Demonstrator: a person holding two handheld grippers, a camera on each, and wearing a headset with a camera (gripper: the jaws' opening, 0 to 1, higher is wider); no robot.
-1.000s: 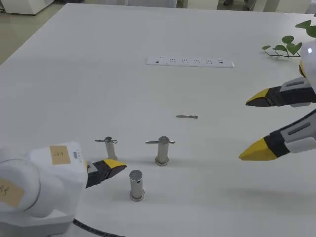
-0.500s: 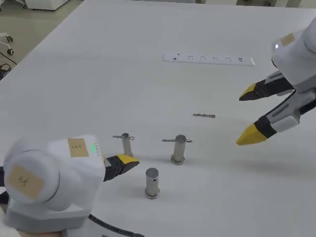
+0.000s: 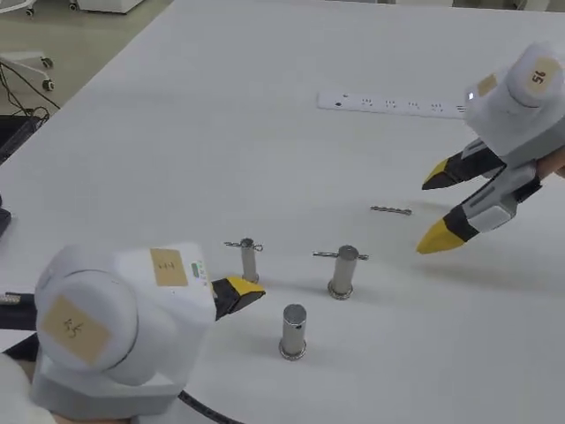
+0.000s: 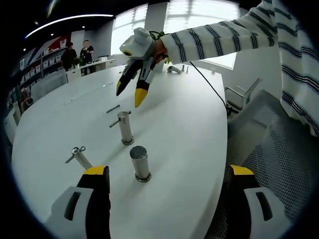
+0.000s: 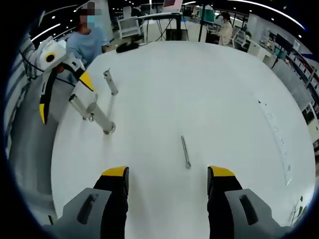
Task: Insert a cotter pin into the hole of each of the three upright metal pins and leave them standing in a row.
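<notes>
Three upright metal pins stand on the white table. The left pin (image 3: 248, 258) and the middle pin (image 3: 343, 270) each carry a cotter pin through the top. The front pin (image 3: 293, 330) (image 4: 140, 162) is bare. A loose cotter pin (image 3: 391, 210) (image 5: 185, 151) lies flat to the right of them. My right gripper (image 3: 436, 206) (image 5: 168, 172) hovers open just right of the loose cotter pin, which lies ahead between its jaws. My left gripper (image 3: 244, 292) (image 4: 168, 172) is open, low beside the left pin, with the bare pin just ahead of it.
A white power strip (image 3: 393, 104) lies flat at the far side of the table. The table edge (image 4: 219, 124) curves close on the left gripper's right, with a mesh chair (image 4: 259, 124) beyond it. People stand at benches in the background.
My right gripper has come in leftward toward the loose cotter pin, close beside it now. The left gripper stays by the pins. The head camera has shifted.
</notes>
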